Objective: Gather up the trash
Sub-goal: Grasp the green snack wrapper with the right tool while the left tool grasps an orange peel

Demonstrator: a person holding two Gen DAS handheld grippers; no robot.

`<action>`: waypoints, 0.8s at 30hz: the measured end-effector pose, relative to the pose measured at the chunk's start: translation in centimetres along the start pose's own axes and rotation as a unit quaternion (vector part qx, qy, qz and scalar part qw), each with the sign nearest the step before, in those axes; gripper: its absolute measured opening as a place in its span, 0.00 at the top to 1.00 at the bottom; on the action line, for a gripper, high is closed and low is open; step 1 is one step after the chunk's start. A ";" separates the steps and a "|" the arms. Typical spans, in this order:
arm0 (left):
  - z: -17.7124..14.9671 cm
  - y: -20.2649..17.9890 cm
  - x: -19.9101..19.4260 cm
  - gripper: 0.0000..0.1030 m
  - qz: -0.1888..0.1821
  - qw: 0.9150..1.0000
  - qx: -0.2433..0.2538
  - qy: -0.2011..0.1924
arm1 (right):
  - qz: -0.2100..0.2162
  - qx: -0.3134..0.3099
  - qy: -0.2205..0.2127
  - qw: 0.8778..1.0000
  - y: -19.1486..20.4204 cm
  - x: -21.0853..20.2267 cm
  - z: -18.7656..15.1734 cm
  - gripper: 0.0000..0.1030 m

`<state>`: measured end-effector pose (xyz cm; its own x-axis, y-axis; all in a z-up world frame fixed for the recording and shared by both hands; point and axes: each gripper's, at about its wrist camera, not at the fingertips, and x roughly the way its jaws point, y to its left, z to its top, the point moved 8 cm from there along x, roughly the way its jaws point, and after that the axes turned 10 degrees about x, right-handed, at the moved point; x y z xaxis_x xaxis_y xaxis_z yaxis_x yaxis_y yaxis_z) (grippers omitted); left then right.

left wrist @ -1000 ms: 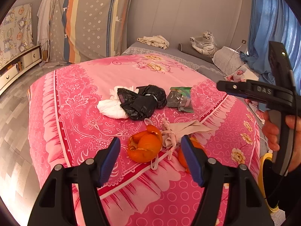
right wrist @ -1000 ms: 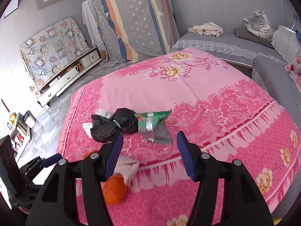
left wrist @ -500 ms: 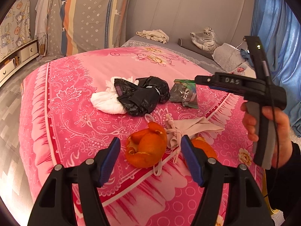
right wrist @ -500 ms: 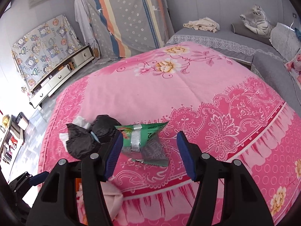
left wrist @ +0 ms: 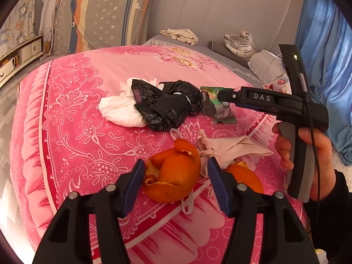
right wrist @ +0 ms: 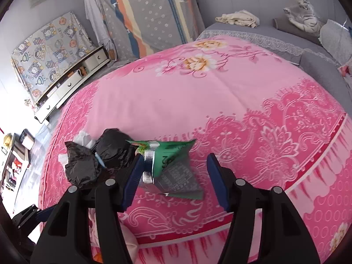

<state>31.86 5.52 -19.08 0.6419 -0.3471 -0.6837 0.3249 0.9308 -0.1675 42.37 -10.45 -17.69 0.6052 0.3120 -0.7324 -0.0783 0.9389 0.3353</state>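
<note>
Both pairs of blue fingers point(left wrist: 216, 184) are set astride pieces of trash on the pink bedspread point(left wrist: 72, 118). On the left gripper point(left wrist: 173, 183) the jaws are closing, with the curled orange peel point(left wrist: 173, 176) framed between them; contact with the pads is not yet seen, so nothing is judged to be gripped. A pale face mask point(left wrist: 231, 149) is draped just beside the peel, one loop trailing under it, and a second piece of peel point(left wrist: 246, 176) lies behind the right-hand finger.

On the right gripper point(right wrist: 173, 180) the jaws are held apart around the green snack wrapper point(right wrist: 173, 165), which lies flat and untouched. A black plastic bag point(right wrist: 103, 156) sits just beside the wrapper, on crumpled white tissue point(left wrist: 118, 110).

Each tool is aimed downward at its own item, presumably so that two pieces can be lifted together. The peel's bowed shape offers a firm bite; the thin wrapper may call for a lower approach. No bin is identified.
</note>
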 end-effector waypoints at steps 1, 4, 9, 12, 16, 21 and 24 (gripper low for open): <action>-0.1 0.1 0.2 0.50 0.000 1.000 -0.002 0.003 | -0.002 -0.006 0.001 1.000 0.2 0.2 -0.1 0.46; -0.3 0.1 0.4 0.53 0.001 1.000 -0.003 0.006 | -0.001 -0.011 0.011 1.000 0.5 0.8 -0.5 0.50; -0.2 0.1 0.2 0.60 0.001 1.000 -0.007 0.000 | -0.005 -0.018 0.018 1.000 0.8 1.5 -1.0 0.61; -0.2 0.1 0.0 0.63 0.001 1.000 -0.007 -0.002 | -0.006 -0.018 0.017 1.000 0.8 1.4 -1.0 0.71; -0.1 0.0 -0.3 0.66 0.003 1.000 -0.006 -0.005 | -0.011 -0.024 0.009 1.000 0.9 1.0 -0.8 0.74; 0.2 0.1 -0.6 0.68 0.005 1.000 -0.008 -0.008 | -0.008 -0.018 0.006 1.000 0.7 0.1 -0.8 0.74; 0.2 0.1 -1.2 0.68 0.006 1.000 -0.010 -0.014 | -0.004 -0.009 0.001 1.000 0.5 -1.1 -0.8 0.74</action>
<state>31.27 6.03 -18.14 0.6644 -0.3384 -0.6664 0.3033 0.9370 -0.1734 40.98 -10.24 -17.21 0.6044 0.3046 -0.7362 -0.0873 0.9438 0.3188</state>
